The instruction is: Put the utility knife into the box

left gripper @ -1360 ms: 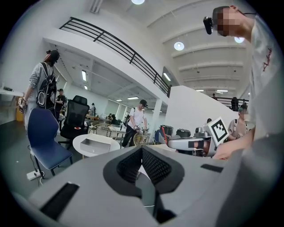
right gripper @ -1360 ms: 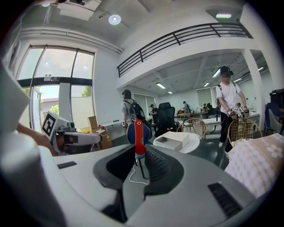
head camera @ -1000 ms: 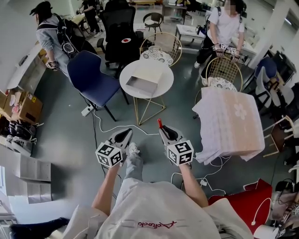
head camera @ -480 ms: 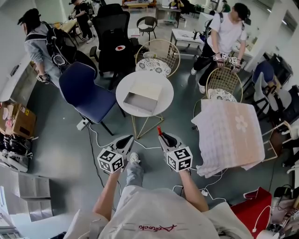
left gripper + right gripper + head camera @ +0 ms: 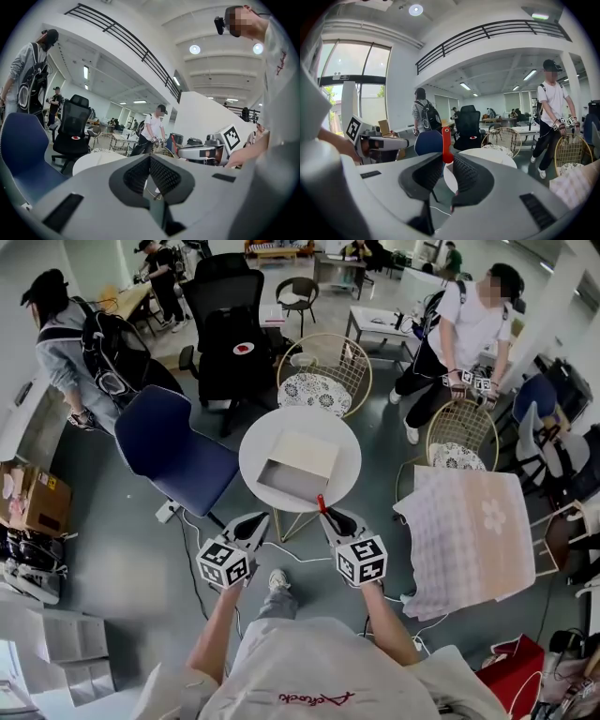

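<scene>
The person wears a white short-sleeved T-shirt (image 5: pixel 309 667) with red script across the chest, grey trousers (image 5: pixel 266 604) and a white shoe (image 5: pixel 278 579). The left gripper (image 5: pixel 253 518) and right gripper (image 5: pixel 331 515) are pale grey shells with black ribbed pads lining the jaws. Each carries a white cube (image 5: pixel 223 563) printed with black square markers.

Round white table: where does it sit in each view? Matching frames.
Head view: round white table, centre of the picture.
Left gripper view: table low, left of centre.
Right gripper view: table low, right of centre.
Shared landmark: black office chair, beyond the table in all three.
</scene>
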Action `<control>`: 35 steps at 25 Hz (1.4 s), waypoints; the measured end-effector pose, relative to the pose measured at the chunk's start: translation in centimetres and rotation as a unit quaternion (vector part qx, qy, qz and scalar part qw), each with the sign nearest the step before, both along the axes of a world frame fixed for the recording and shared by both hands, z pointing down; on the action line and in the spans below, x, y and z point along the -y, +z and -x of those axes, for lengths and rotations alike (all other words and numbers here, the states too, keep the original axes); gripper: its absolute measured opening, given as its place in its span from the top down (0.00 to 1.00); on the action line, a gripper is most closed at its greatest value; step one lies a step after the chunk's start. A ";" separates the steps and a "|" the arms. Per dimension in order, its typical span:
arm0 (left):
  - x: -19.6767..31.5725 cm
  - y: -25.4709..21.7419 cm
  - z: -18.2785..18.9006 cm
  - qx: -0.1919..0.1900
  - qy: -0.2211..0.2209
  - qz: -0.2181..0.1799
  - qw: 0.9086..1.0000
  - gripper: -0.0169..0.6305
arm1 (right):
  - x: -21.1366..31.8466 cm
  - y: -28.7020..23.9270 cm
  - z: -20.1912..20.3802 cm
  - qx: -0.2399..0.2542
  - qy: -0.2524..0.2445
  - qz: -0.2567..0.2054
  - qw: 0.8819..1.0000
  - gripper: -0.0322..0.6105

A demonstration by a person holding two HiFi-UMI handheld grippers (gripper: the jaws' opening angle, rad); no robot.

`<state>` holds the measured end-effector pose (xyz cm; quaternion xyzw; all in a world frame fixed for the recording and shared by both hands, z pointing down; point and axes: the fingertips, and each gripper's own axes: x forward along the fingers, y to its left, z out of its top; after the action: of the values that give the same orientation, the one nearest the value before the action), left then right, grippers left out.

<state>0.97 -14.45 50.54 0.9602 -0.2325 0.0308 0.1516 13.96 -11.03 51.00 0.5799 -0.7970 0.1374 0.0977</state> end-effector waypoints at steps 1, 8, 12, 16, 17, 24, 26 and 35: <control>1.3 -0.4 -0.2 -0.001 0.001 -0.003 1.000 0.96 | 1.2 -0.2 -0.2 0.000 0.001 -0.001 1.000 0.83; 8.7 -1.9 -1.4 -0.002 0.007 -0.003 1.000 0.96 | 8.7 -1.8 -1.1 -0.005 0.005 -0.002 1.000 0.83; 12.5 -2.3 -2.4 -0.005 0.018 -0.007 1.000 0.96 | 12.5 -2.1 -2.0 -0.010 0.015 -0.005 1.000 0.83; 16.2 -2.6 -2.8 -0.005 0.025 -0.011 1.000 0.96 | 16.1 -2.5 -2.4 -0.010 0.022 -0.009 1.000 0.83; 17.0 -2.7 -2.9 -0.006 0.027 -0.012 1.000 0.96 | 17.0 -2.6 -2.5 -0.011 0.023 -0.010 1.000 0.83; 21.0 -2.6 -3.2 -0.004 0.036 -0.012 0.999 0.96 | 20.9 -2.8 -2.8 -0.013 0.033 -0.011 0.999 0.83; 21.4 -2.3 -3.3 -0.003 0.040 -0.009 0.999 0.96 | 21.3 -2.7 -2.9 -0.014 0.034 -0.010 0.999 0.83; 20.9 -0.7 -4.4 0.003 0.038 0.009 0.999 0.96 | 20.8 -0.8 -3.9 -0.009 0.031 0.011 0.999 0.83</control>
<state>5.33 -35.32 49.89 0.9668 -0.1962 0.0416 0.1583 17.88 -31.81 50.18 0.6047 -0.7760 0.1440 0.1071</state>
